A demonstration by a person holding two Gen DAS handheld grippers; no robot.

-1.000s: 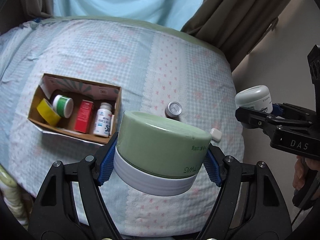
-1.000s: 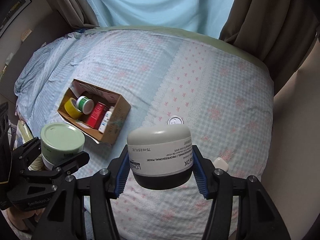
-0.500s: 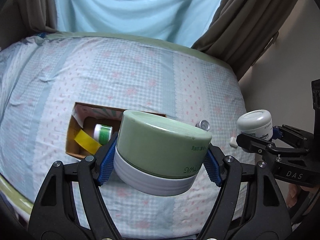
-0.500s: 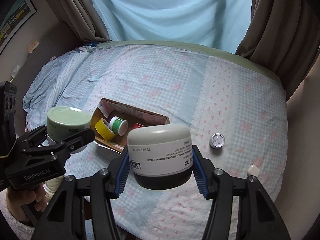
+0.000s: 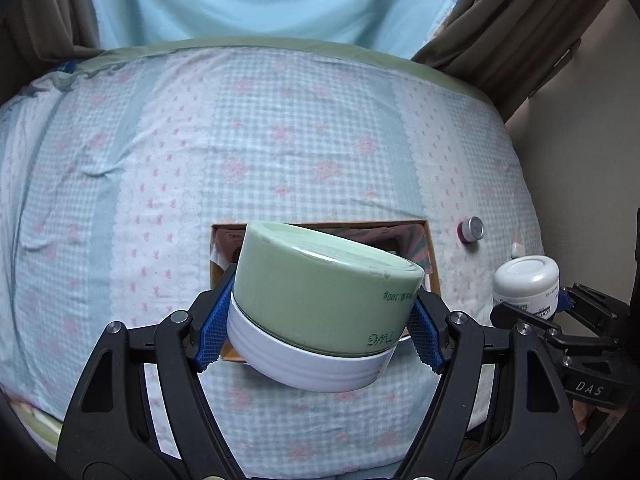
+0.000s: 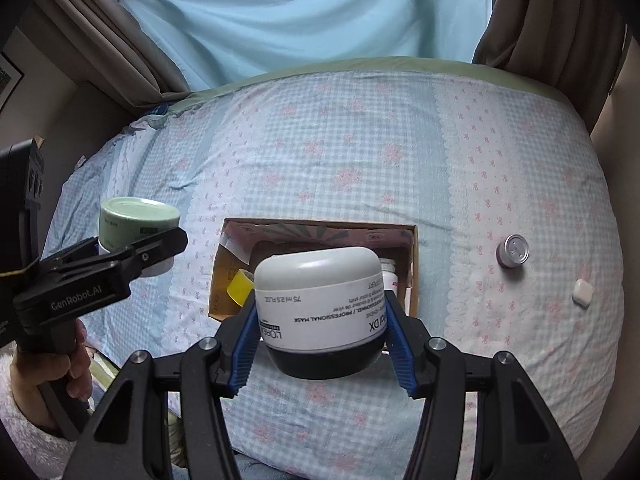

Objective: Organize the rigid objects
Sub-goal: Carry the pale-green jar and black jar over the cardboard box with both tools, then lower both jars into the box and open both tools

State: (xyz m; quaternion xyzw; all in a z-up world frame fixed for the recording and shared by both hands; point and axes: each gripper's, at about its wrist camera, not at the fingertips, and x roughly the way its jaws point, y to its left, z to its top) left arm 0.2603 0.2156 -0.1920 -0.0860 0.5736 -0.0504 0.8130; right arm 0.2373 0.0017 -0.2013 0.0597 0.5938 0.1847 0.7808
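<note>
Jars (image 5: pixel 320 276) clamped; both grippers (image 6: pixel 320 340) level over box (image 6: pixel 414 248)

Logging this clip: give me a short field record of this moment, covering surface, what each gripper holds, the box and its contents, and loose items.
surface: bed with checked sheet
left gripper: shut on green jar, held in the air
right gripper: shut on white jar, held in the air
box: cardboard, open, on the bed beyond both jars
box contents seen: yellow tape, white bottle; the rest hidden
loose on bed: small tin, white case, right of the box
</note>
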